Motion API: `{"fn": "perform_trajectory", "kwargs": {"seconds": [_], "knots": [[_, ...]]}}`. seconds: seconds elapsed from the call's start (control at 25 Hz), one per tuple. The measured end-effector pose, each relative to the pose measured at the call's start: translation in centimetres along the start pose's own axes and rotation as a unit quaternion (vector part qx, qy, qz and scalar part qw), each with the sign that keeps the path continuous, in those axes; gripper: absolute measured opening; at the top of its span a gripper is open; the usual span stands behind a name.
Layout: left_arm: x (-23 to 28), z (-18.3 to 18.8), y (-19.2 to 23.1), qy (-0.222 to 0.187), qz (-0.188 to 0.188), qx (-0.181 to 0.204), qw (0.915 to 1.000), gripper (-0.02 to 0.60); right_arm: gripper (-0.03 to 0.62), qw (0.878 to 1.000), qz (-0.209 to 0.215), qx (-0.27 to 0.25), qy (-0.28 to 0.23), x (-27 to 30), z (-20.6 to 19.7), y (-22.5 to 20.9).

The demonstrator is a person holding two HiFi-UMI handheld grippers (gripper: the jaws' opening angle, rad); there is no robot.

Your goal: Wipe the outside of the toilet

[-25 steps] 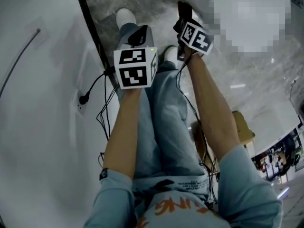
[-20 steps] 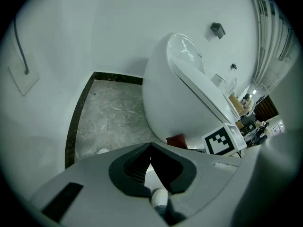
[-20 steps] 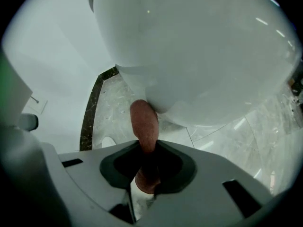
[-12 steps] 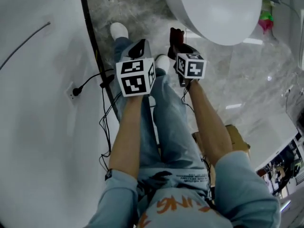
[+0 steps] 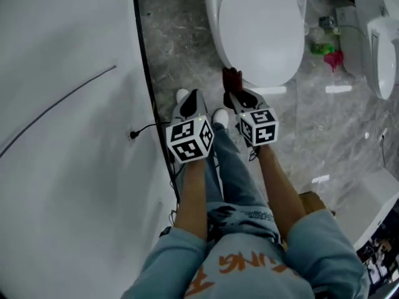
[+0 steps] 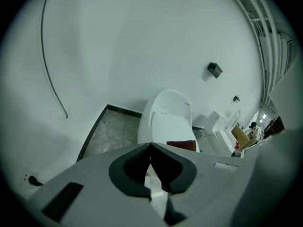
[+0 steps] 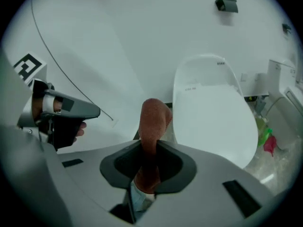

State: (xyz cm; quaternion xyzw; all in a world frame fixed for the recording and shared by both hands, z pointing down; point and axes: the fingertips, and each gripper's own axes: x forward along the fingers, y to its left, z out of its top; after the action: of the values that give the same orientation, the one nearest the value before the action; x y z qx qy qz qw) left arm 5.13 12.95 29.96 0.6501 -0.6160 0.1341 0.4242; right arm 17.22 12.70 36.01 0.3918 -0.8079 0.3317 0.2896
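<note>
Toilet (image 5: pixel 259 39) nose toward gripped cloth (image 5: pixel 232 78)

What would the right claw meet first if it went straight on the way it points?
Probably the toilet, at its front edge, touched first by the cloth that the right claw holds; depth is unclear.

Toilet (image 5: pixel 259 33): rear cut off by top edge, lid print unreadable. White fixture (image 5: pixel 381 55) cut at right edge. Green and pink items (image 5: pixel 328 51) too small to identify. Brown cloth (image 7: pixel 154 122): lower end buried in right gripper (image 7: pixel 150 148).
</note>
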Motion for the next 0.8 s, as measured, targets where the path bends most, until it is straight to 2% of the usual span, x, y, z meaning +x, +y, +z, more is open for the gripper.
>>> {"fn": "perform_trajectory", "kwargs": {"seconds": [0.28, 0.4, 0.6, 0.68, 0.8], "knots": [[-6.9, 9.8, -5.3, -0.096, -0.017, 0.001, 0.9952, -0.006, 0.072, 0.993, 0.005, -0.032, -0.113, -8.7, 12.5, 2.6], [-9.8, 13.4, -7.1, -0.126, -0.02, 0.017, 0.9917, -0.006, 0.071, 0.987, 0.0, -0.018, -0.162, -12.1, 17.0, 2.8], [-15.7, 17.6, -7.3, -0.178, 0.005, 0.024, 0.9837, -0.006, 0.071, 0.976, -0.002, 0.007, -0.219, -17.0, 22.0, 4.7], [-17.3, 19.3, -8.8, -0.203, -0.012, 0.025, 0.9788, -0.006, 0.071, 0.969, -0.002, 0.003, -0.246, -19.6, 24.0, 5.1], [-19.4, 22.8, -12.4, -0.236, -0.054, 0.058, 0.9685, -0.006, 0.071, 0.958, -0.004, -0.022, -0.287, -23.7, 27.8, 5.7]]}}
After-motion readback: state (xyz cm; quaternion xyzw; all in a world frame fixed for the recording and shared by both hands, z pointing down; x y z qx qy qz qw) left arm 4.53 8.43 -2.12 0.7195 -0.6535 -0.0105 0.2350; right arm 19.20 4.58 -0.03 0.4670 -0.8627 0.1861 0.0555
